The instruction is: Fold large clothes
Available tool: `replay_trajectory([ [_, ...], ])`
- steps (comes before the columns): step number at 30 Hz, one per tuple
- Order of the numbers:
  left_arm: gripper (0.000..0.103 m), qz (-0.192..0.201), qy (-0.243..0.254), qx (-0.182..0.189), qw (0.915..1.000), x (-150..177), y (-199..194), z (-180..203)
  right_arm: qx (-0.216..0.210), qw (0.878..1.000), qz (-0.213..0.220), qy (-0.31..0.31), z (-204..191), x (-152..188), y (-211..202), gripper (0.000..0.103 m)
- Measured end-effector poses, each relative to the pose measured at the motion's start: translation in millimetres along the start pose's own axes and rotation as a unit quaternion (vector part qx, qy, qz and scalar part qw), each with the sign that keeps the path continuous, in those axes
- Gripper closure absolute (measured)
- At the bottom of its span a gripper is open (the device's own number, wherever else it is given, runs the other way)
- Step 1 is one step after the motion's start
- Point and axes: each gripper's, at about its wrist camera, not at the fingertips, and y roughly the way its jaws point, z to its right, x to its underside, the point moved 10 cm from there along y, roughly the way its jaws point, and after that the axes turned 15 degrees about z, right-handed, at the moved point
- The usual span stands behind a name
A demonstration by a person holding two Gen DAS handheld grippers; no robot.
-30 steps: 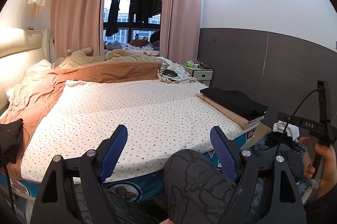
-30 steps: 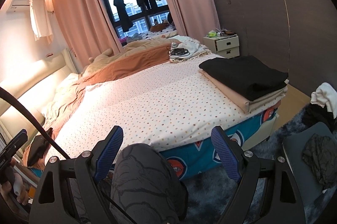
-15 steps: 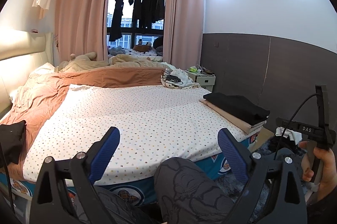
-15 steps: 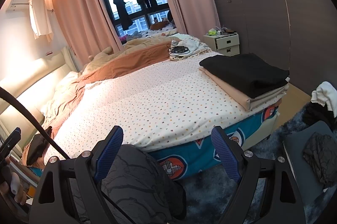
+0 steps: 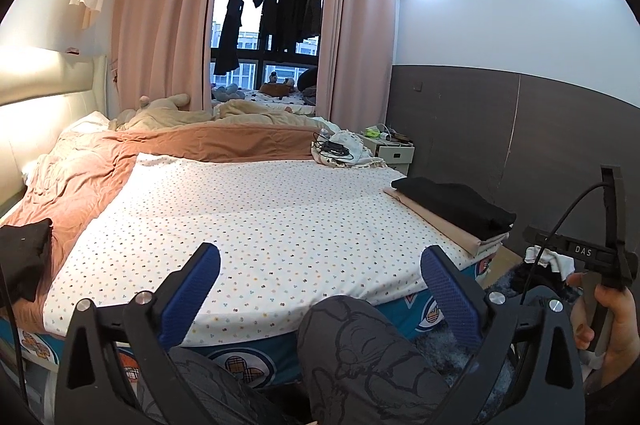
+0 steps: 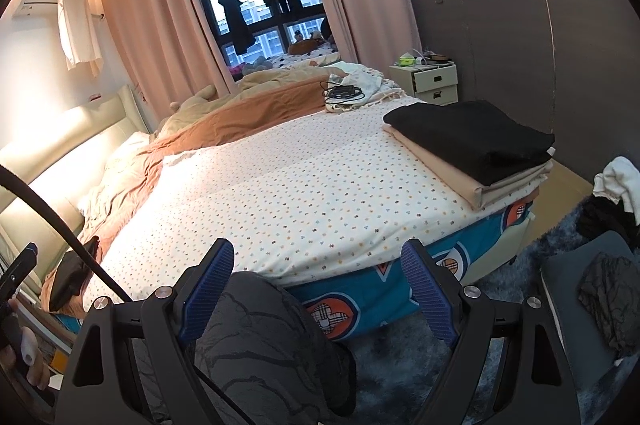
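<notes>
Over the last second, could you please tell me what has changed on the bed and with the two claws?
The left claw has spread its jaws wider and they are opening, with nothing gripped; only the person's knee shows behind the gap. The right claw stayed open at the same width, empty. The folded black garment on the beige one and the dotted sheet lie as before.

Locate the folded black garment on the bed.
The folded black garment lies on top of a folded beige cloth at the bed's right corner, in front of the white nightstand.
</notes>
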Motion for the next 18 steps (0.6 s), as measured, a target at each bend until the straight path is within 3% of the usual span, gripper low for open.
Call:
replay_trajectory([
  [18,0.0,0.006,0.01,-0.005,0.9999,-2.1,-7.3,-2.9,0.007,1.0,0.011,-0.029,-0.8,-3.7,-4.9,0.018],
])
